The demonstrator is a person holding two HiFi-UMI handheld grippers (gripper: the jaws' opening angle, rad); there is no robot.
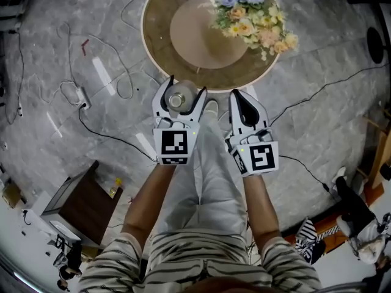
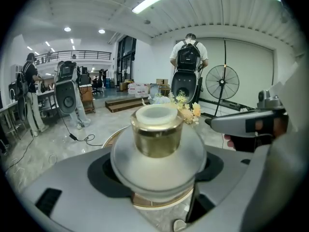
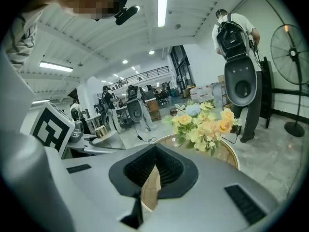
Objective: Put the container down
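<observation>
Your left gripper [image 1: 186, 87] shows in the head view clamped round a squat, round frosted-glass container [image 1: 179, 100] with a gold collar and a white cap. It hangs in the air just short of the near edge of the round, brown-topped table [image 1: 160, 54], not yet over a bare part of it. A bouquet of blue, yellow and peach flowers [image 1: 253, 11] fills the far right edge, so the open near-left part looks like the sensible spot to set down. Your right gripper [image 1: 239, 97] hovers just beside the left one, carrying nothing.

From the left gripper view, the container sits upright between the jaws, which press on its wide, smooth belly below the shiny collar. That rounded glass probably slips easily, so I'd judge the low, level hold is what keeps it from tipping.

Looking along the right gripper, its jaws are drawn almost together, with only a thin slit between the ribbed black pads and nothing in it. Through that slit you see the table's pale rim, and the soft-petalled flowers stand beyond.
</observation>
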